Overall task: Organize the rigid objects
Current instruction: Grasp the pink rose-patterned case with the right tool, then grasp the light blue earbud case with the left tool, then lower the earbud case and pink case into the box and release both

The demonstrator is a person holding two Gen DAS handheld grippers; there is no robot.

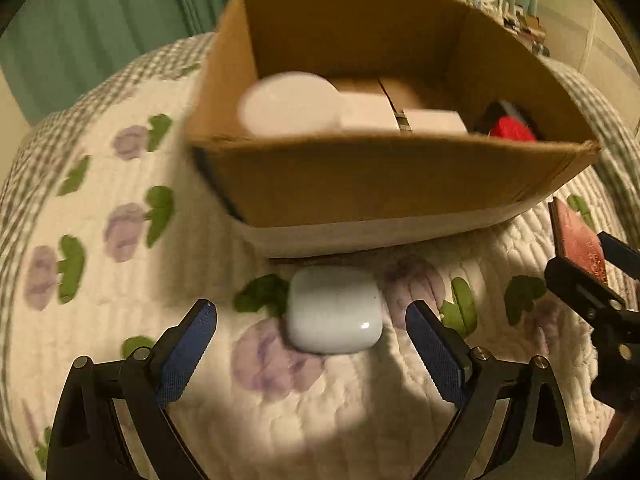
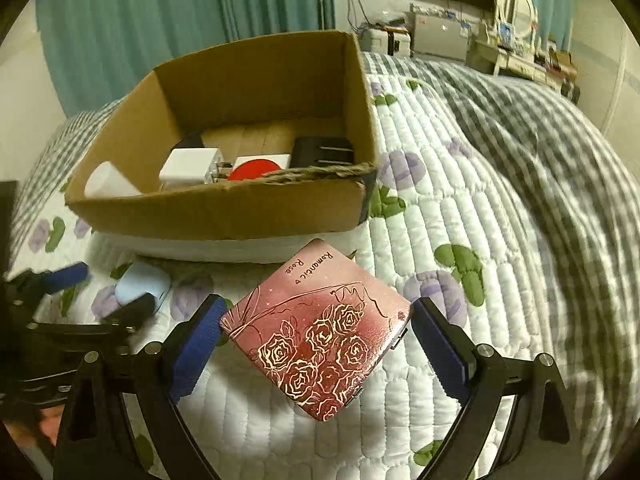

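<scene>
A white earbud case (image 1: 334, 310) lies on the quilt just in front of the cardboard box (image 1: 380, 184). My left gripper (image 1: 312, 320) is open, its fingers on either side of the case and a little short of it. A pink tin with a rose print (image 2: 320, 328) lies between the fingers of my right gripper (image 2: 316, 324); the pads touch its left and right corners, and it rests on or just above the quilt. The tin (image 1: 578, 244) and right gripper also show in the left wrist view. The earbud case (image 2: 142, 282) shows in the right wrist view.
The box (image 2: 224, 204) holds white chargers (image 2: 190, 168), a red and white item (image 2: 256, 168), a black plug (image 2: 322, 150) and a white round object (image 1: 288, 104). A floral quilt (image 2: 440, 208) covers the bed. Curtains and a cluttered shelf stand behind.
</scene>
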